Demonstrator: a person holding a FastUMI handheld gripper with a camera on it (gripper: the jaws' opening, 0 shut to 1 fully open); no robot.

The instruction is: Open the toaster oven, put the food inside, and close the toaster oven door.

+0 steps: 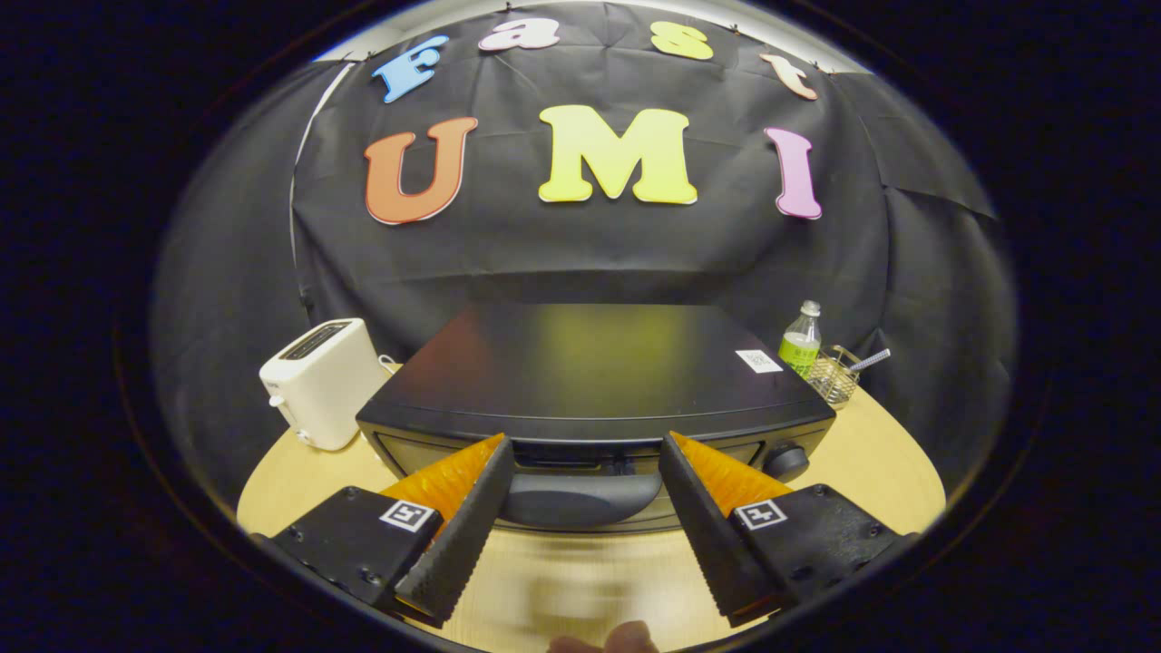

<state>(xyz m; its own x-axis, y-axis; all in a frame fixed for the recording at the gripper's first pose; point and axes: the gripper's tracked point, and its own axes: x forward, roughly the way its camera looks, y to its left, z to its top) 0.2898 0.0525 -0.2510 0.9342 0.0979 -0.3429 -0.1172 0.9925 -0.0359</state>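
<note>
Pale wooden tabletop (pixel 871 462) carries the black toaster oven (pixel 594 390) just ahead of the fingers, its door shut. The gripper (pixel 585 462) stands open and empty, its fingers flanking the door handle (pixel 580 499). Beyond them, a white toaster (pixel 322 381) stands left and a green bottle (pixel 800 343) right.

The toaster oven (pixel 594 390) sits in the middle of the counter (pixel 893 472), with the booth wall behind it. Its door handle (pixel 580 499) is on the front, low down. A knob (pixel 785 461) is on the front too, to the right of the handle. A toaster (pixel 322 381) stands on the counter to the left of the oven. A bottle (pixel 801 342) stands to the right of the oven, near its back corner. A small wire basket (pixel 834 376) sits just beside the bottle, on its right. The claw (pixel 585 453) is in front of the oven, spread wide, with the handle between its two fingers (pixel 463 517).
</note>
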